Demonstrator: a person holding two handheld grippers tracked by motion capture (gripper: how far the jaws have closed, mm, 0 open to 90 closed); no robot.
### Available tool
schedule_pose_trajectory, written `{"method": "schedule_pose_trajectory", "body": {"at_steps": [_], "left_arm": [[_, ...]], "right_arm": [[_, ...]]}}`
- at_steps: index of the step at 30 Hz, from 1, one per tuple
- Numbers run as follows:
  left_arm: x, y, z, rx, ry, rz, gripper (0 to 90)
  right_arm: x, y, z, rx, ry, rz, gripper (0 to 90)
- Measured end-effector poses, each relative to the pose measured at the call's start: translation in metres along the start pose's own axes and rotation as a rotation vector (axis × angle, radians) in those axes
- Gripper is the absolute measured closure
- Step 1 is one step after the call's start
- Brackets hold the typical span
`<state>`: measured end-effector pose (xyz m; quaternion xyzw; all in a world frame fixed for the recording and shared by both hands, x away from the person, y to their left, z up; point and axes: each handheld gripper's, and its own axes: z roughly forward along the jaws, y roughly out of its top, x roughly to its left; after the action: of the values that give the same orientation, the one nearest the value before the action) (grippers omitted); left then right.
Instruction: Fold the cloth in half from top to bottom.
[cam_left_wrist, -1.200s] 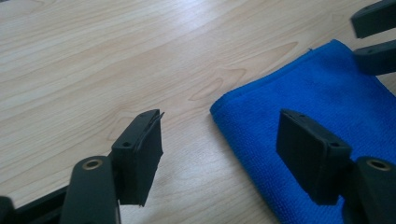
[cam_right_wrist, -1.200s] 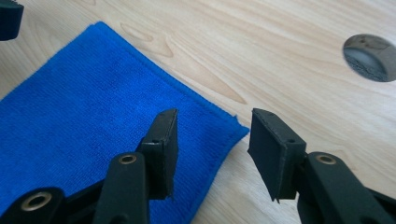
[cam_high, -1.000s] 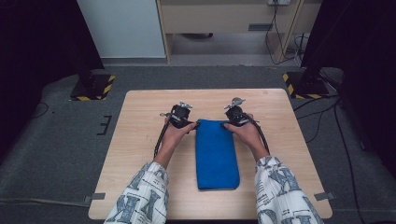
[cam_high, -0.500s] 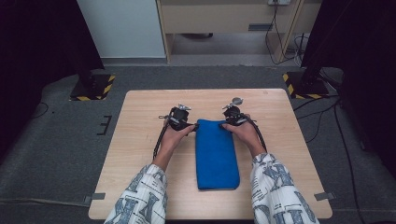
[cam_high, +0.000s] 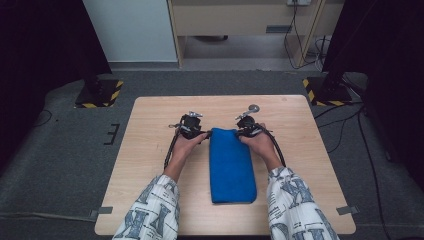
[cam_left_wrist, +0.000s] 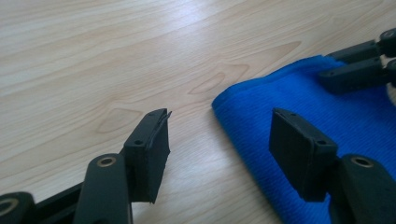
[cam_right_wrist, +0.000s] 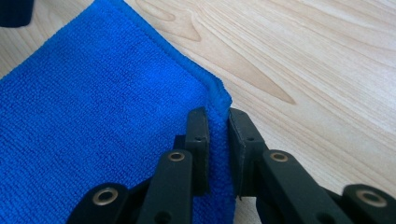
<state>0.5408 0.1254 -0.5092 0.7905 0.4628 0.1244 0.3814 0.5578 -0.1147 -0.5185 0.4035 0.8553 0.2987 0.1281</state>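
A folded blue towel (cam_high: 231, 167) lies lengthwise on the wooden table (cam_high: 150, 165). My right gripper (cam_high: 240, 133) is at its far right corner. In the right gripper view the jaws (cam_right_wrist: 215, 116) have just been closing and now pinch the towel's hemmed edge (cam_right_wrist: 93, 116). My left gripper (cam_high: 204, 135) is at the far left corner. Its jaws (cam_left_wrist: 219, 126) have just been closing a little but stand wide apart, one over bare wood, the other over the towel (cam_left_wrist: 355, 116), with the corner between them untouched. The right gripper (cam_left_wrist: 359, 65) shows at that view's top right.
Bare wood lies on both sides of the towel. Two stands with yellow-and-black striped bases (cam_high: 97, 92) (cam_high: 325, 90) sit on the grey floor beyond the table's far corners. Cables trail on the floor at the right.
Both hands have stayed at the towel's far corners, and the towel lies as before.
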Motion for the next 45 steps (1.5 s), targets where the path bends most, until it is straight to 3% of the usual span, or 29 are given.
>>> {"method": "schedule_pose_trajectory", "body": {"at_steps": [4,10,25,32,37,45], "left_arm": [[-0.004,-0.001,0.007,0.007,0.005,0.017,37.5],[-0.007,-0.002,0.015,0.015,0.011,0.011,36.7],[-0.011,-0.003,0.027,0.03,0.029,0.04,38.9],[-0.015,-0.002,0.029,0.03,0.034,0.057,47.1],[-0.022,-0.002,0.032,0.031,0.022,0.09,59.3],[-0.029,-0.001,0.033,0.039,-0.003,0.104,80.5]], "right_arm": [[-0.002,-0.002,0.0,-0.013,0.016,0.032,79.4],[-0.001,-0.003,0.0,-0.017,0.009,0.022,80.0],[0.002,-0.004,0.0,-0.021,-0.004,0.015,83.0],[0.003,-0.003,-0.001,-0.013,-0.008,0.018,82.9],[0.003,-0.004,-0.002,-0.011,-0.011,0.013,83.1],[0.002,-0.008,-0.006,-0.007,0.002,0.035,84.7]]}}
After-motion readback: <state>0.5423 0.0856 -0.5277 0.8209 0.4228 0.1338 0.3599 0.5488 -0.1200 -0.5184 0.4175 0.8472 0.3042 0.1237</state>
